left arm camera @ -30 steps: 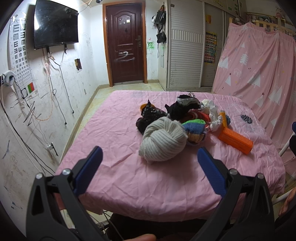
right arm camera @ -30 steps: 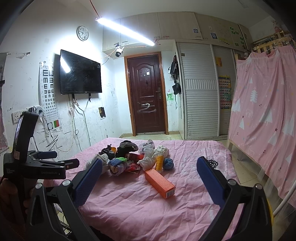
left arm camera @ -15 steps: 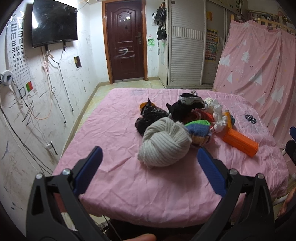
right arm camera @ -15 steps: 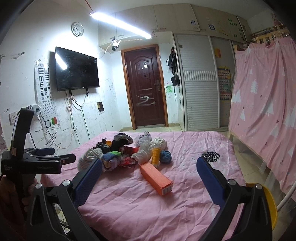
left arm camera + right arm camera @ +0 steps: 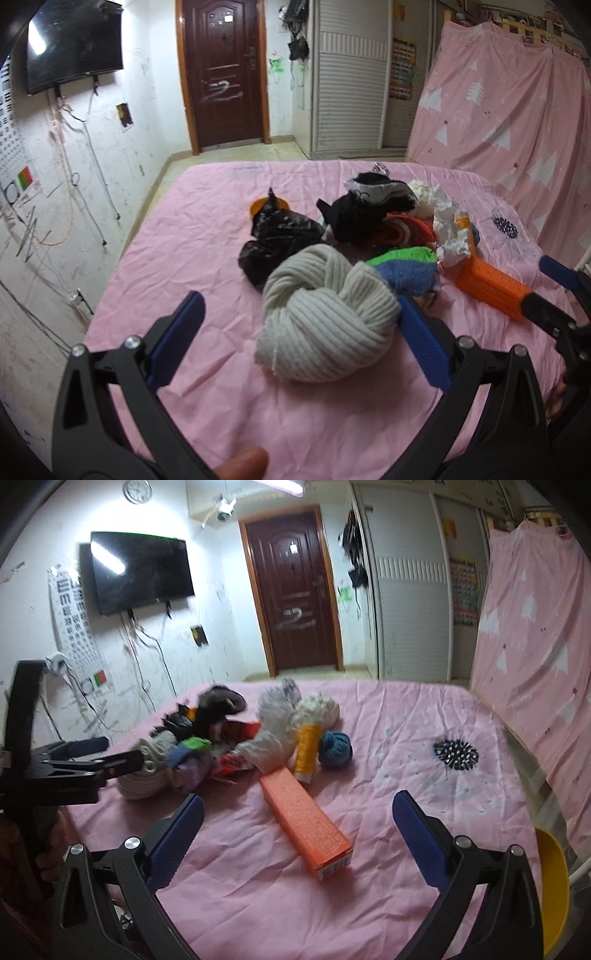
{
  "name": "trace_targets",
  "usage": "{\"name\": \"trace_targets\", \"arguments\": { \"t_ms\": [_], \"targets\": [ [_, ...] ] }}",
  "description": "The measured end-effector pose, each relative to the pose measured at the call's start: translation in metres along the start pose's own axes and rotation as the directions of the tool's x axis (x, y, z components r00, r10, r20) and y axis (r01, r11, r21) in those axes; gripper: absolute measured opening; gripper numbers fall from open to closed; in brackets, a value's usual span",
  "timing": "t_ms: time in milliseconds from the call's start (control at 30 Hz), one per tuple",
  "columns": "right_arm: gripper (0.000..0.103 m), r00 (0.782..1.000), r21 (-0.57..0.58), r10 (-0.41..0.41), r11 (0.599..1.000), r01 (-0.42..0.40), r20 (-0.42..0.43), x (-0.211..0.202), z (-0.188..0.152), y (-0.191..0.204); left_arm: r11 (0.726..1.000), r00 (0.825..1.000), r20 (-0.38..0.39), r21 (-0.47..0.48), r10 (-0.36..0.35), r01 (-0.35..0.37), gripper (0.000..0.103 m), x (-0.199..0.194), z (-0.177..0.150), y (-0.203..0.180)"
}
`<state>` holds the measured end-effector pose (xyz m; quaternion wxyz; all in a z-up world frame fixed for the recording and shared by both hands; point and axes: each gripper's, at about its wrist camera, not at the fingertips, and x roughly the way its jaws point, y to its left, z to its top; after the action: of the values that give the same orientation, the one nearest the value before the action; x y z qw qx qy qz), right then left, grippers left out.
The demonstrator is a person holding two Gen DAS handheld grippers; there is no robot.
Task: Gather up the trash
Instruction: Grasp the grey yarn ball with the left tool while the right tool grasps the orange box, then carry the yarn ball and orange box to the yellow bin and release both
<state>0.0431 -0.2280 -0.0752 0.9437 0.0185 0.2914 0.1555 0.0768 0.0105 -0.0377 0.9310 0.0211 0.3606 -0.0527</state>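
Hiding beneath cream knitwear (image 5: 325, 317), pile (image 5: 376, 236) stays unclear.

From the bed's (image 5: 155, 258) near edge, the left wrist camera looks low along the pink sheet toward the door (image 5: 221, 74), close behind the cream knit bundle (image 5: 325, 317). The right wrist camera sits at the near right corner, facing the same heap, door and television (image 5: 140, 570).

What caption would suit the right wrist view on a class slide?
Open right hand-held gripper approaches an orange box beside a pile of clutter on a pink bed.
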Motion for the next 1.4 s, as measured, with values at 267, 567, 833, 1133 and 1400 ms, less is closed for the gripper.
{"name": "trace_targets", "arguments": {
  "t_ms": [267,567,833,1133,1400],
  "targets": [
    [0.095,0.991,-0.011,-0.006,1.0,0.004,-0.135,0.027,0.005,-0.004,0.981,0.978,-0.077,-0.047,-0.192,0.189,0.098,0.02,-0.001,0.011],
    [0.039,0.976,-0.034,-0.027,0.999,0.02,-0.218,0.043,0.006,-0.004,0.974,0.97,-0.092,-0.028,-0.225,0.223,0.062,0.02,-0.007,0.005],
    [0.018,0.985,-0.04,0.019,0.999,-0.027,-0.173,0.031,0.002,-0.003,0.982,0.979,-0.064,-0.022,-0.191,0.19,0.049,0.005,-0.009,0.01],
    [0.018,0.993,-0.012,0.098,0.995,-0.099,-0.067,-0.008,0.014,-0.01,0.989,0.989,0.035,0.035,-0.143,0.141,0.048,-0.036,0.007,0.0],
    [0.018,0.998,0.039,0.023,0.999,-0.025,0.066,-0.06,0.03,-0.052,0.955,0.967,0.081,0.197,-0.24,0.221,0.049,-0.052,0.045,-0.078]
  ]
}}
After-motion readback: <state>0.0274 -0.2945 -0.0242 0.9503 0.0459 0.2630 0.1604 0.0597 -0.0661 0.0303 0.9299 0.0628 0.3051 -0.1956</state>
